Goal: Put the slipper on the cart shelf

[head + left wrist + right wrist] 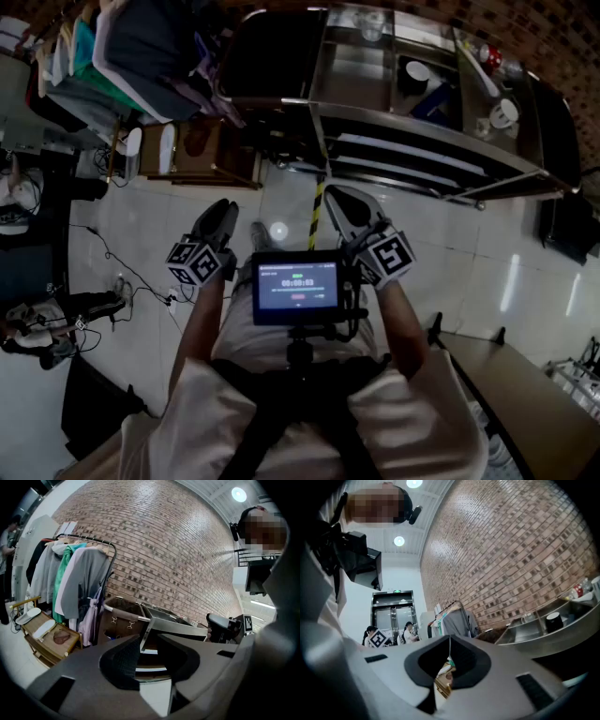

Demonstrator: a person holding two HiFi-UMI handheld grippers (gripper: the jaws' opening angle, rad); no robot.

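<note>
Nothing has been picked up yet, so this looks like the start of the job, with the person standing back and facing the work. Straight ahead is the metal cart [431,131] with its stacked shelves, and to its left is a clothes rail [141,47] hung with jackets. Under the rail is a low wooden rack [70,641], which holds a pair of white slippers [43,629] and, beside them, a brown item [61,637] that may be another slipper; the light is too dim to be sure. The left gripper [149,641] points a little downward with its jaws a small way apart, and only the cart and floor show through the gap. The right gripper [450,641] is held level with its jaws closed tip to tip on nothing. Both are well apart from the rack. The next move probably calls for stepping left toward the rack, spreading one set of jaws wider, lowering it to a slipper and closing on that slipper's edge before carrying it over to a cart shelf.
</note>
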